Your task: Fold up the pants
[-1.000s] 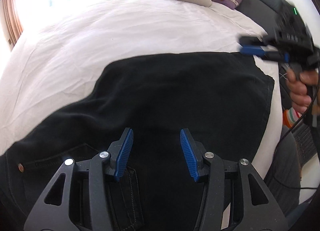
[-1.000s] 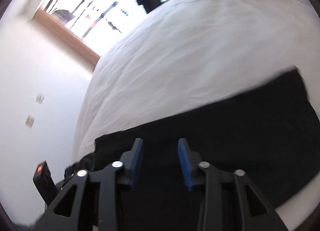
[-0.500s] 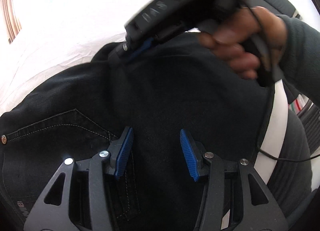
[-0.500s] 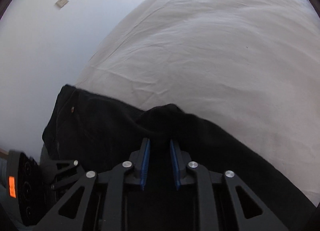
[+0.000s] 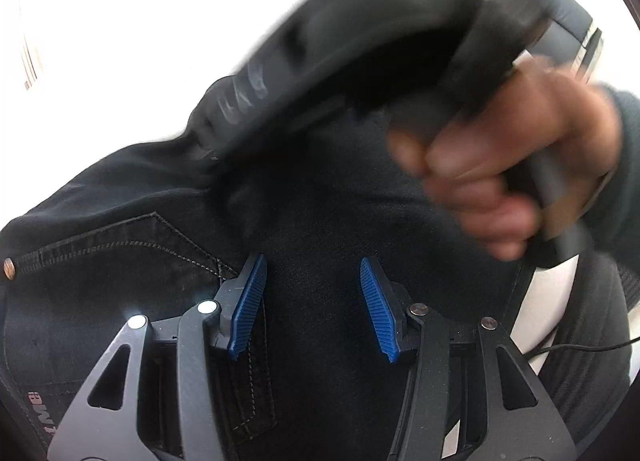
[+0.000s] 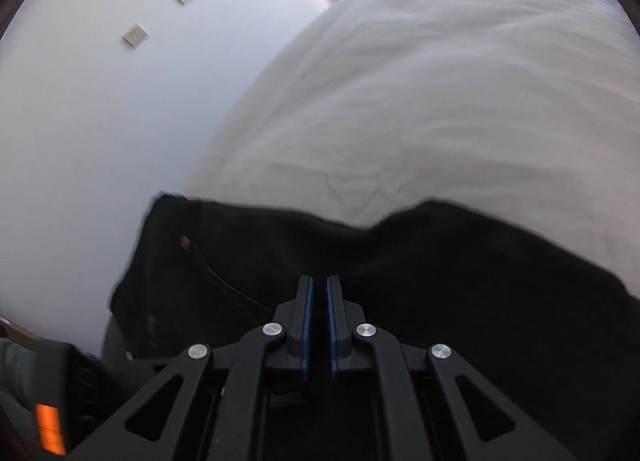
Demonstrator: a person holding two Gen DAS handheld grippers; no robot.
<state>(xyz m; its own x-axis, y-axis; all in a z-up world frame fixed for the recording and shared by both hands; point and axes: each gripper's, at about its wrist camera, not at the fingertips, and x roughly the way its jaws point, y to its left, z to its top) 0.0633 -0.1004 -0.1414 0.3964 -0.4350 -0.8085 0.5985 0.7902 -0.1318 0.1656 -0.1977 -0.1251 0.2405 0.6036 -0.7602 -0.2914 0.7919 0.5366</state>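
In the left wrist view, the black pants [image 5: 132,261] fill the lower left and centre. The left gripper [image 5: 310,301] hovers over them at bottom centre, jaws spread wide and empty. At right, the right hand [image 5: 508,165] grasps its blurred tool. In the right wrist view, the right gripper [image 6: 318,317] pinches the pants' edge on the white bed [image 6: 460,101].

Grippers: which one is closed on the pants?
The right gripper: blue pads nearly together, pinching the black pants. The left gripper is wide open above them.
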